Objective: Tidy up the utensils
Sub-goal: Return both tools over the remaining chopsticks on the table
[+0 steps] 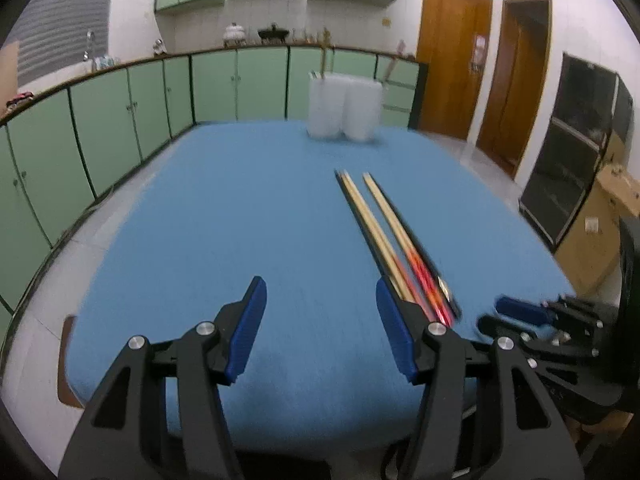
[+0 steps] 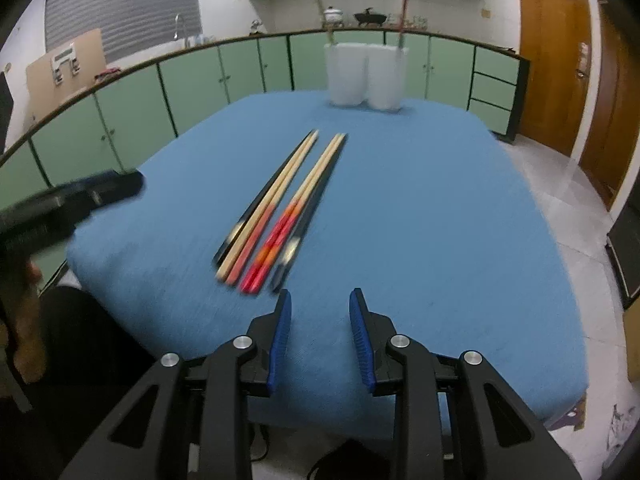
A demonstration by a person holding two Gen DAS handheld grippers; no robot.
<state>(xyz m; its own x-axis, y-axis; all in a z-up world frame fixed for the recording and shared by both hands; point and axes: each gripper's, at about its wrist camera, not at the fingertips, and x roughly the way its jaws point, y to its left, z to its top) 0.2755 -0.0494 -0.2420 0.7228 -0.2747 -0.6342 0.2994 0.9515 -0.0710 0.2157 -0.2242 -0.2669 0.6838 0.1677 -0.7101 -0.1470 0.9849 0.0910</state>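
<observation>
Several chopsticks (image 2: 280,212), some black and some wooden with red or orange ends, lie side by side on the blue tablecloth (image 2: 440,220). They also show in the left wrist view (image 1: 394,240), just right of my left gripper (image 1: 320,292), which is open wide and empty. My right gripper (image 2: 320,302) is open and empty, just below the chopsticks' near ends. Two white holders (image 2: 366,78) stand at the table's far edge, each with a chopstick in it; they also show in the left wrist view (image 1: 344,108).
Green cabinets (image 1: 140,100) run along the left and back walls. Wooden doors (image 1: 452,60) and a black shelf unit (image 1: 576,152) stand at the right. The right gripper's body (image 1: 560,328) shows at the left view's right edge.
</observation>
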